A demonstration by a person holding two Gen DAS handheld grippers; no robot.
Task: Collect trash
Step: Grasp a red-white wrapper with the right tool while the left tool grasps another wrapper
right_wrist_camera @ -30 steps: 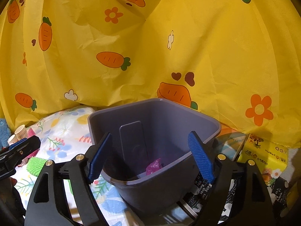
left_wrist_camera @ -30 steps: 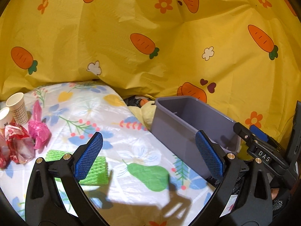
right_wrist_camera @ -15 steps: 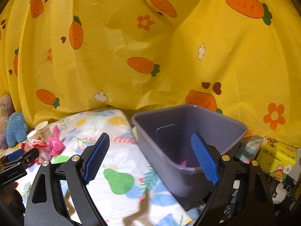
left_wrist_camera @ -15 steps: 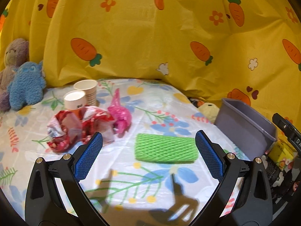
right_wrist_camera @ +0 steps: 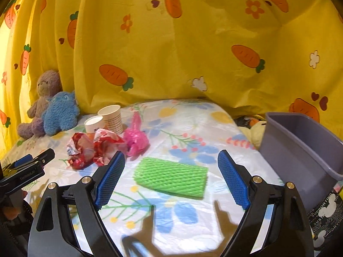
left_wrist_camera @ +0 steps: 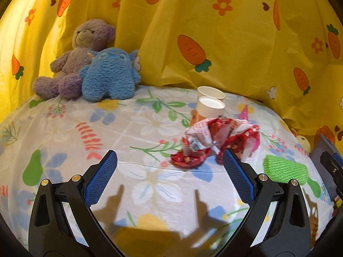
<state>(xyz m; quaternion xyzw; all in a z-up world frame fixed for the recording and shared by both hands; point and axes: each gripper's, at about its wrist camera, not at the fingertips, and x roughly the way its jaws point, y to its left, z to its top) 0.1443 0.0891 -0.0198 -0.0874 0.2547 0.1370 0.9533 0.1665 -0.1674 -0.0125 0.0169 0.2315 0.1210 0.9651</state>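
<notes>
A green foam net sleeve [right_wrist_camera: 171,178] lies on the floral tablecloth, right between the open fingers of my right gripper [right_wrist_camera: 170,178]; it also shows in the left wrist view [left_wrist_camera: 285,170]. Crumpled red and white wrappers [left_wrist_camera: 216,141] [right_wrist_camera: 94,147], a pink plastic wad [right_wrist_camera: 136,139] and two paper cups [left_wrist_camera: 210,105] [right_wrist_camera: 107,120] sit together. My left gripper [left_wrist_camera: 169,180] is open and empty, hovering just short of the red wrappers. The grey bin [right_wrist_camera: 304,156] stands off the table's right edge.
A purple teddy bear [left_wrist_camera: 77,57] and a blue plush [left_wrist_camera: 109,75] sit at the back left against the yellow carrot-print curtain [right_wrist_camera: 193,42]. A yellow plush [right_wrist_camera: 255,132] lies between table and bin. The left gripper's body [right_wrist_camera: 23,171] shows at left of the right view.
Both grippers have swung left, away from the bin. The left view now faces the wrappers and plush toys; the right gripper has come over the green foam sleeve.
</notes>
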